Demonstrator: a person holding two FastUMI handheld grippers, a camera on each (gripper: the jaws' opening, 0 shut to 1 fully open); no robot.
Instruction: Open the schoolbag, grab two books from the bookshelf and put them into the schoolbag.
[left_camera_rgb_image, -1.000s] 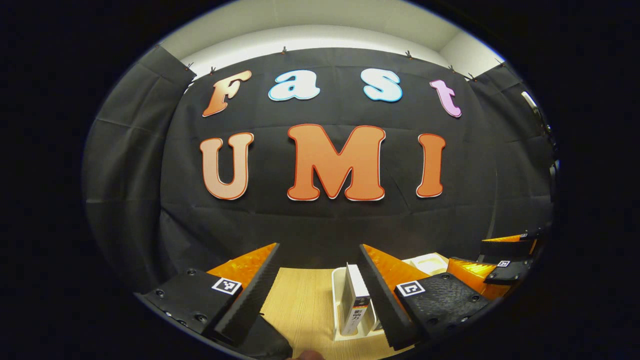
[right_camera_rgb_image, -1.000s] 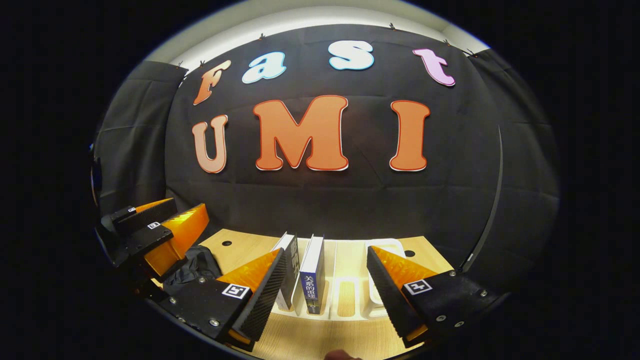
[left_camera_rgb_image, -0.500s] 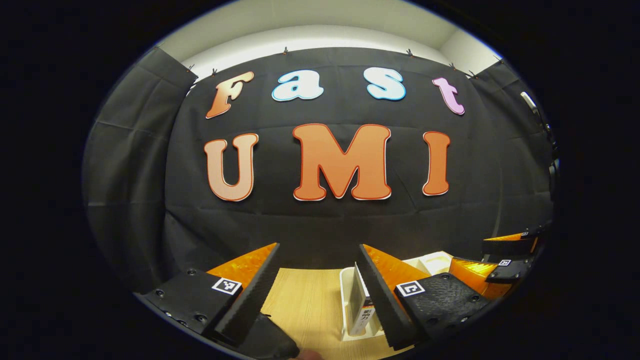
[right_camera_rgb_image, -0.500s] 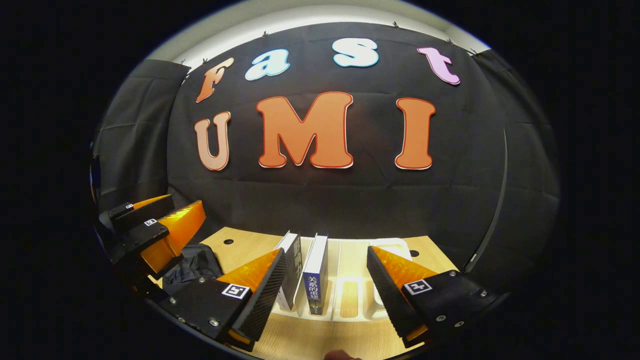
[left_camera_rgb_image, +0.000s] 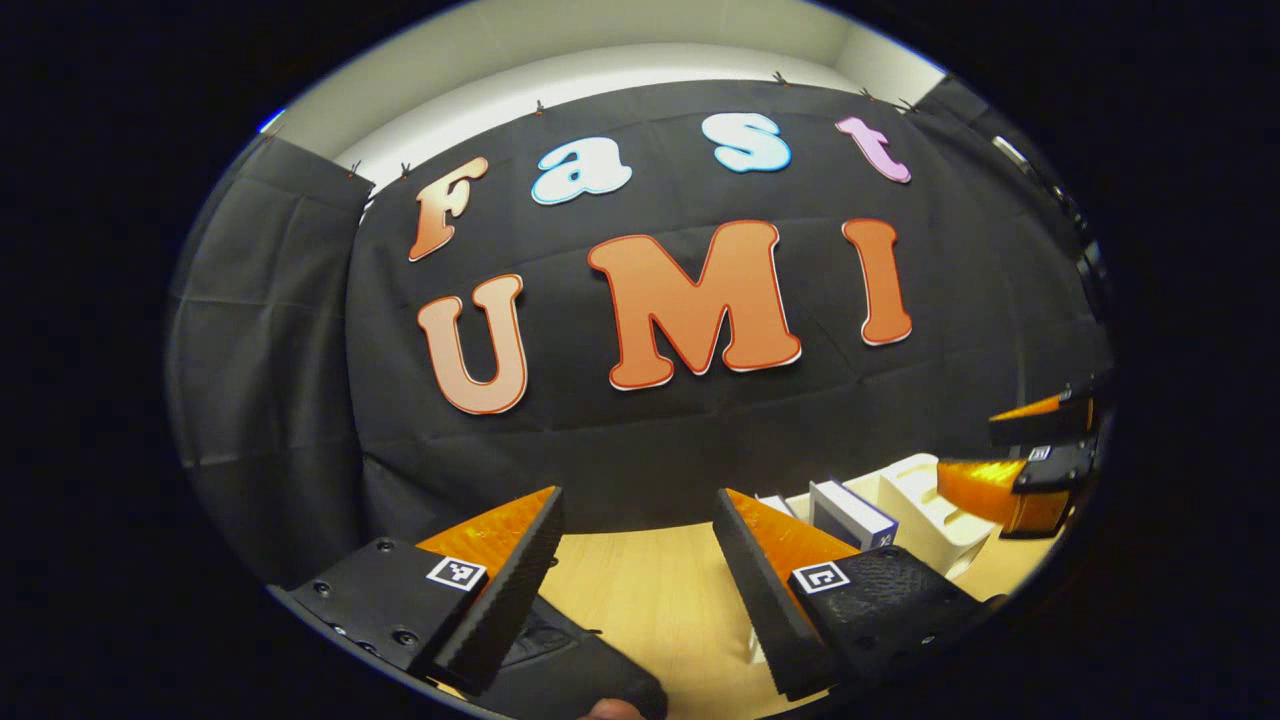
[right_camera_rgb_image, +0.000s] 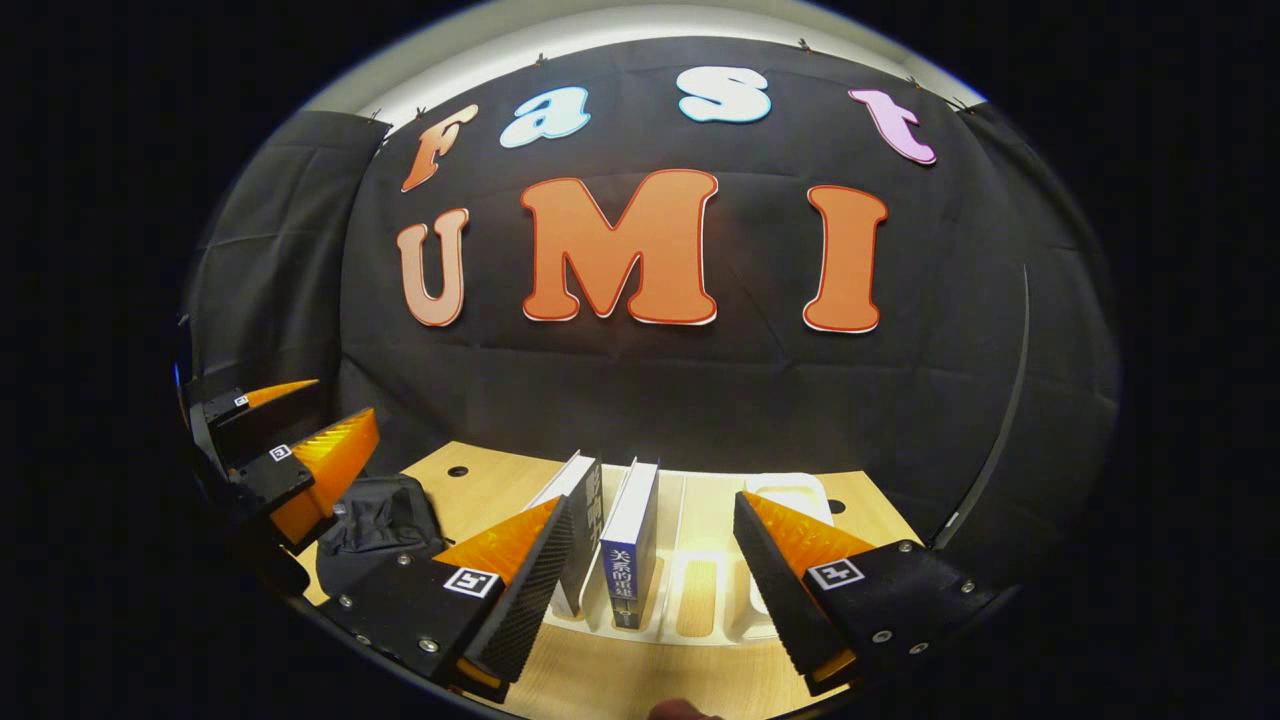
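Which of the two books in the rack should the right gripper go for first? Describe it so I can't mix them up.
On the wooden table stands a white slotted book rack. Two books stand in its left slots, ahead of the open right gripper. Take the blue-spined book: it stands upright and nearest the empty slots, while the dark-spined book to its left leans away.

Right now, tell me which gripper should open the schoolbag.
Left. The left gripper is open with the schoolbag just below its fingers, while the right gripper faces the books in the bookshelf, away from the bag.
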